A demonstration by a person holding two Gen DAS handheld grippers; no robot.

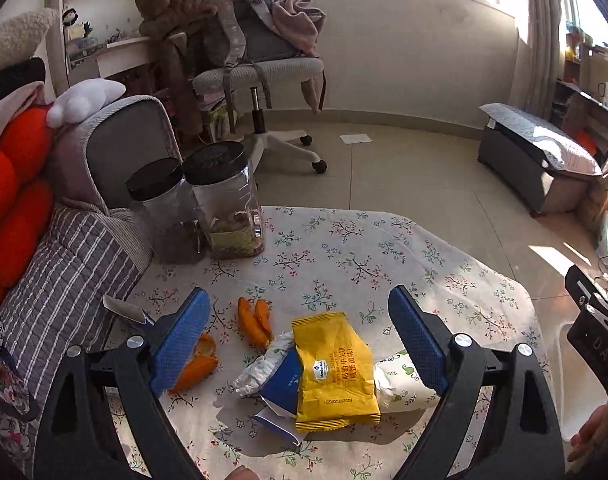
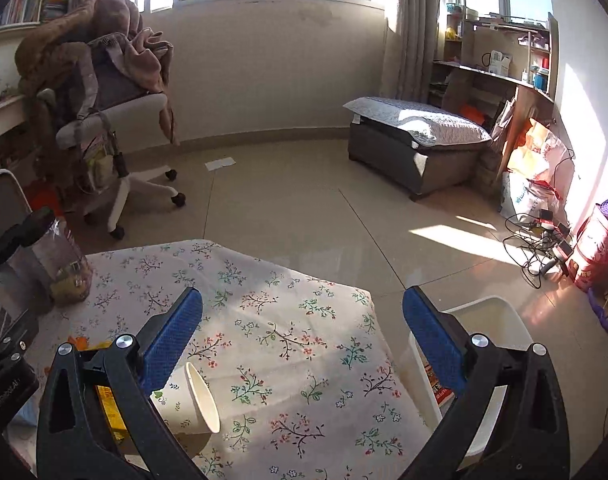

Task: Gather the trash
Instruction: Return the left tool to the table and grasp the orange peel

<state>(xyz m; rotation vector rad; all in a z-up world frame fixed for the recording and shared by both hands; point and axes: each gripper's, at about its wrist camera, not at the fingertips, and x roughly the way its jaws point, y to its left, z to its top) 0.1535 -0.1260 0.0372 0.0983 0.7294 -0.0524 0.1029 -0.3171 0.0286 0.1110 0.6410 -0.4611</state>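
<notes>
In the left wrist view my left gripper [image 1: 300, 320] is open above a pile of trash on the floral table: a yellow snack wrapper [image 1: 334, 372], a blue packet [image 1: 282, 388] and a crumpled tissue [image 1: 260, 368] under it, orange peels [image 1: 256, 322], and a paper cup [image 1: 400, 384] lying on its side. In the right wrist view my right gripper [image 2: 302, 320] is open and empty over the table; the paper cup [image 2: 192, 400] lies by its left finger. A white bin [image 2: 488, 320] stands beside the table's right edge with a red-printed wrapper [image 2: 438, 384] inside.
Two black-lidded clear jars [image 1: 224, 200] stand at the table's far left. A cushioned chair with a striped cover [image 1: 72, 272] is on the left. An office chair piled with blankets [image 1: 244, 40] and a low bench [image 2: 416, 140] stand on the tiled floor.
</notes>
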